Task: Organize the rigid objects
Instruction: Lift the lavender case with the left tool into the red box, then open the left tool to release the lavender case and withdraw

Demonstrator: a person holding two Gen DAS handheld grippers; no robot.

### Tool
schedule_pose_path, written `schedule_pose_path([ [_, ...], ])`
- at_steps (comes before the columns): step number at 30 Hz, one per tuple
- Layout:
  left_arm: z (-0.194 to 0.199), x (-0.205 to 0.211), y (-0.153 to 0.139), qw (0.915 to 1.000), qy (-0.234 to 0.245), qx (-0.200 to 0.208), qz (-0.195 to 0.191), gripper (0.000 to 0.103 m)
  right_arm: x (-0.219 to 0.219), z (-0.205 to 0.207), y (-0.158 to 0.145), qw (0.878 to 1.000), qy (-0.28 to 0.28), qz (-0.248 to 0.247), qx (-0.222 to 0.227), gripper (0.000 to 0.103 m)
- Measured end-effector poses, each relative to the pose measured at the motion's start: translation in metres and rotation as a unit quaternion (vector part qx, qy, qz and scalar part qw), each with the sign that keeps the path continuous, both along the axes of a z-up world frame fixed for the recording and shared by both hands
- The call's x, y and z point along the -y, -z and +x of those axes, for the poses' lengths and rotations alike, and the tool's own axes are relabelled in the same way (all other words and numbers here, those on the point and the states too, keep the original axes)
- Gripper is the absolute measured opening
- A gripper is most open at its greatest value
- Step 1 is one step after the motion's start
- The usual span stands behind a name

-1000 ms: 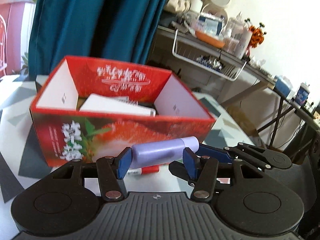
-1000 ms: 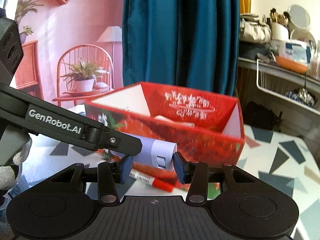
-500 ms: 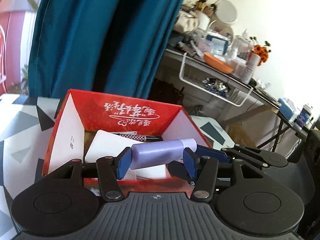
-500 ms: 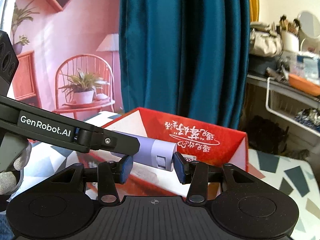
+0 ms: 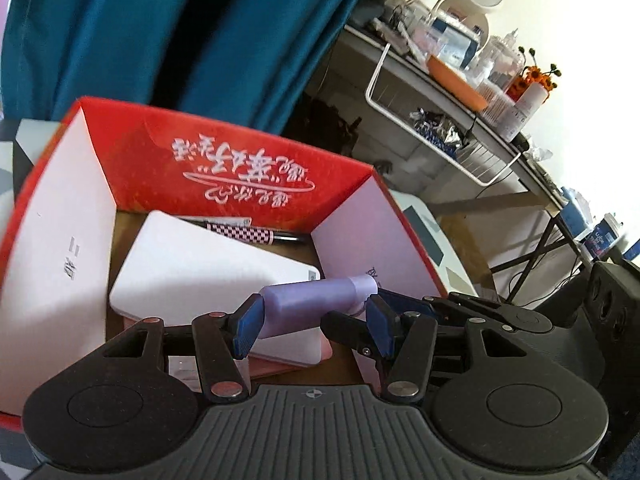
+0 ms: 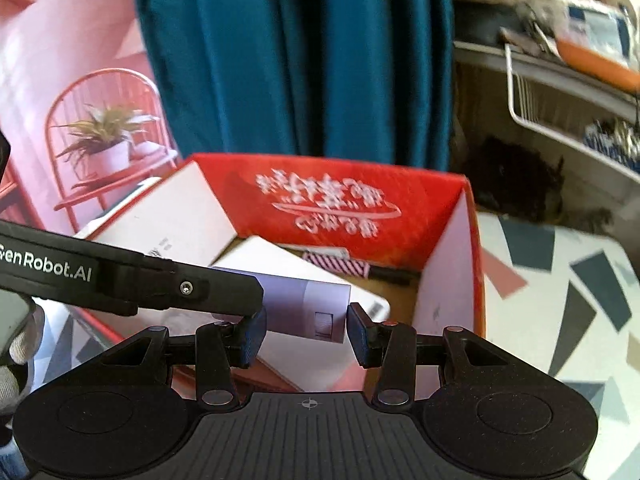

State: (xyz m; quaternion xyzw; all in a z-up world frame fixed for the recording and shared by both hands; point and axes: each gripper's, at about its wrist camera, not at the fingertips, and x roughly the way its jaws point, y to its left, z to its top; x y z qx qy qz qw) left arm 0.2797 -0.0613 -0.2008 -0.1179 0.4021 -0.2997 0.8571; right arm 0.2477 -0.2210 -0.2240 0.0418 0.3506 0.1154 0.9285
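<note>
A lavender tube (image 5: 312, 306) is held lengthwise between both grippers, over the open red cardboard box (image 5: 240, 168). My left gripper (image 5: 314, 322) is shut on one end of the tube. My right gripper (image 6: 306, 332) is shut on the other end, the white-capped end of the tube (image 6: 308, 308). The box (image 6: 352, 200) holds a white flat box (image 5: 192, 264) and a checked pen (image 5: 248, 234) near its far wall. The tube hangs above the white flat box (image 6: 304, 272).
The box stands on a table with a grey-and-white triangle pattern (image 6: 568, 300). A teal curtain (image 6: 300, 52) hangs behind it. A cluttered desk with a white wire basket (image 5: 440, 120) stands to the right. A gloved hand (image 6: 16, 344) shows at the left edge.
Both grippers have carried the tube up and forward, from in front of the box's near wall to above its open inside. The red marker on the table has gone out of view.
</note>
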Motion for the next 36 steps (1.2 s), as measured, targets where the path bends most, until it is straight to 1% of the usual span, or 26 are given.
schedule_pose_path([
  [3,0.002,0.005,0.005,1.0,0.002,-0.003,0.009,0.058,0.005,0.001,0.008,1.0,0.009,0.012,-0.014,0.041],
  [4,0.004,0.007,0.006,0.9999,0.0,-0.003,0.013,0.058,0.006,0.001,0.009,1.0,0.01,0.013,-0.015,0.039],
  [9,0.006,0.005,0.008,0.9998,-0.005,-0.004,0.017,0.058,0.005,0.002,0.012,1.0,0.011,0.015,-0.017,0.039],
  [16,-0.003,0.011,-0.004,0.9989,0.01,0.028,0.036,0.057,0.003,-0.003,0.007,1.0,0.004,0.002,-0.006,0.039],
  [23,-0.017,0.009,-0.017,0.9972,0.009,0.057,0.048,0.059,-0.003,-0.019,-0.006,1.0,-0.003,-0.018,0.022,0.041],
  [25,-0.023,0.007,-0.022,0.9961,0.007,0.069,0.055,0.059,-0.004,-0.024,-0.01,0.999,-0.004,-0.024,0.031,0.048],
  [28,-0.03,0.003,-0.03,0.9945,0.001,0.086,0.061,0.06,-0.004,-0.033,-0.017,0.998,-0.002,-0.03,0.049,0.053],
  [33,-0.048,-0.016,-0.048,0.99,-0.016,0.123,0.067,0.071,-0.004,-0.052,-0.027,0.996,-0.002,-0.037,0.079,0.062],
  [35,-0.056,-0.025,-0.052,0.9878,-0.026,0.135,0.072,0.073,-0.004,-0.06,-0.029,0.995,0.0,-0.036,0.09,0.064],
  [36,-0.06,-0.03,-0.054,0.9871,-0.03,0.14,0.072,0.073,-0.004,-0.064,-0.03,0.995,0.001,-0.036,0.096,0.068],
])
